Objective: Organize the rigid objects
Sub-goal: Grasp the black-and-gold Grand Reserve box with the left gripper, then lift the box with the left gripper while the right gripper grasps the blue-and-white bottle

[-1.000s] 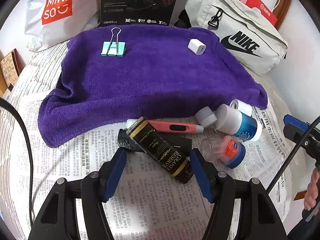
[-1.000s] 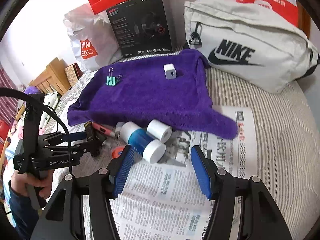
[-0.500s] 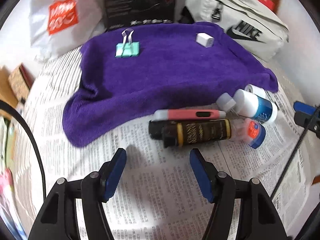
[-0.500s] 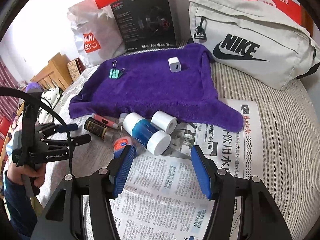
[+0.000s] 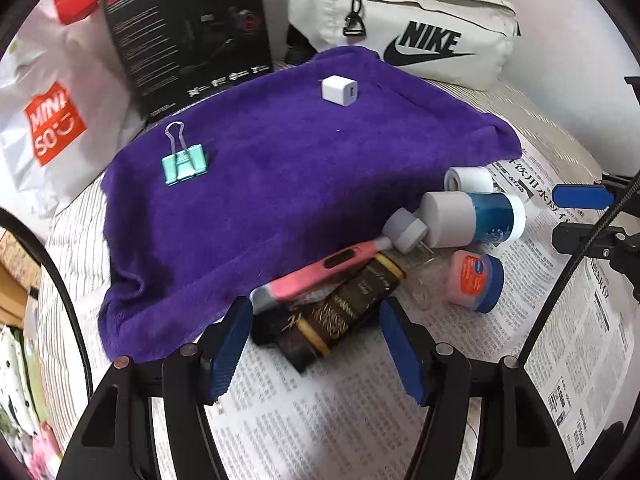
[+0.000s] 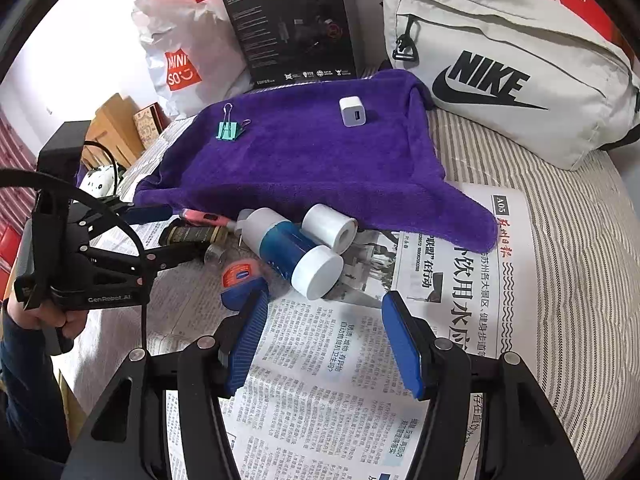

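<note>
The dark tube (image 5: 340,312) lies on the newspaper (image 5: 360,420) at the purple towel's (image 5: 280,184) front edge, its cap end between your left gripper's (image 5: 316,350) blue fingers, which stand open and clear of it. A pink pen (image 5: 320,272) rests against it. Your right gripper (image 6: 324,344) hangs open over newspaper, just short of the blue bottle (image 6: 292,248). On the towel sit 2 things: a green clip (image 5: 185,163) and a white charger (image 5: 339,91).

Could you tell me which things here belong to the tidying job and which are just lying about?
Job: binder clip, white charger, pink pen, dark tube, blue bottle, small jar, purple towel.
Lying about: Nike bag, black box, Miniso bag, newspaper.
</note>
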Available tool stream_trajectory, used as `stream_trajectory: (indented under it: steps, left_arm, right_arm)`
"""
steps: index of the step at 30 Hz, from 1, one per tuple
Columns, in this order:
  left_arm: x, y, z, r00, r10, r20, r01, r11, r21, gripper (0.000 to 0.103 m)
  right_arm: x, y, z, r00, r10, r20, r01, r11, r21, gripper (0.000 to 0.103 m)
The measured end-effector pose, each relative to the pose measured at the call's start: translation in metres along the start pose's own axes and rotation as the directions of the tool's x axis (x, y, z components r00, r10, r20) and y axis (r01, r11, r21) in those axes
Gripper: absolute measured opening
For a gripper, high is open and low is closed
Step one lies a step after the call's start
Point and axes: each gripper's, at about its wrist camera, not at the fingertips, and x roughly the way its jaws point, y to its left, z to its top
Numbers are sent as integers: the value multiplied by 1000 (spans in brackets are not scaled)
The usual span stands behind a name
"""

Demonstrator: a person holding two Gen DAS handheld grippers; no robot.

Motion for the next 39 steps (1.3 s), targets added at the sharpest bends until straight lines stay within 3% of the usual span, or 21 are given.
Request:
stream_trajectory:
  steps: [2,7,10,17,22,32,36,39]
  left_arm:
    - [1,-1,1,1000,-5,0,5,1000,-1,63]
    - [-5,-6,-5,998,-67,17,67,998,5,31]
    - [-8,-8,-10,998,-64,23,63,998,20,26]
    - [-18,16,-36,996,-83,22,85,993,-83,24]
    - [-27,32,-55,999,-49,10,50,988,-144,24]
    - [-18,33,-51,1000,-1,-25,-1,996,-86,25]
    - [-19,38,-50,999,-28,-23,25,994,-106,23]
    - [-20,44,-55,1000,7,-26,-10,992,-125,23]
  right_arm:
    - [1,-2,0,1000,-3,-4,3,1000,3,59]
    - [4,-7,0,1000,-10,-13,10,1000,16,59]
    - [6,-8,0,1000,-8,-18,8,1000,14,59]
    - [7,-7,-2,1000,-5,-24,5,1000,11,59]
    - [10,-5,-2,999,-1,-34,1,1000,7,59]
    - [13,4,-4,999,2,-51,-3,1000,-19,59]
    - [11,2,-4,999,-3,-47,2,1000,-14,59]
    - [10,-2,-4,999,-7,-41,7,1000,-7,59]
